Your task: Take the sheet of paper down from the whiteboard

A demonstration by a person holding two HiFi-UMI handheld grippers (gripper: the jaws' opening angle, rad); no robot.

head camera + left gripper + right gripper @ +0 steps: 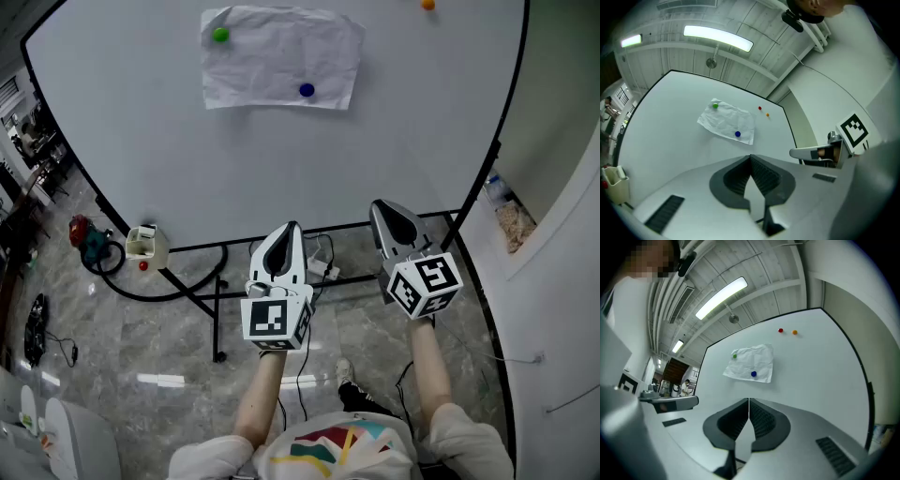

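My left claw (pixel 751 158) and right claw (pixel 748 401) are shut tight, holding nothing. Gripper views catch a red magnet (pixel 781 330) near the paper (pixel 752 363); head view cuts it off.

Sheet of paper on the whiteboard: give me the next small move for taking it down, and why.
Probably raise the right claw toward the blue magnet, opening it on the way. The sheet of paper is pinned to the whiteboard by that and a green magnet; both it and the left claw are shut, empty, short of the board.
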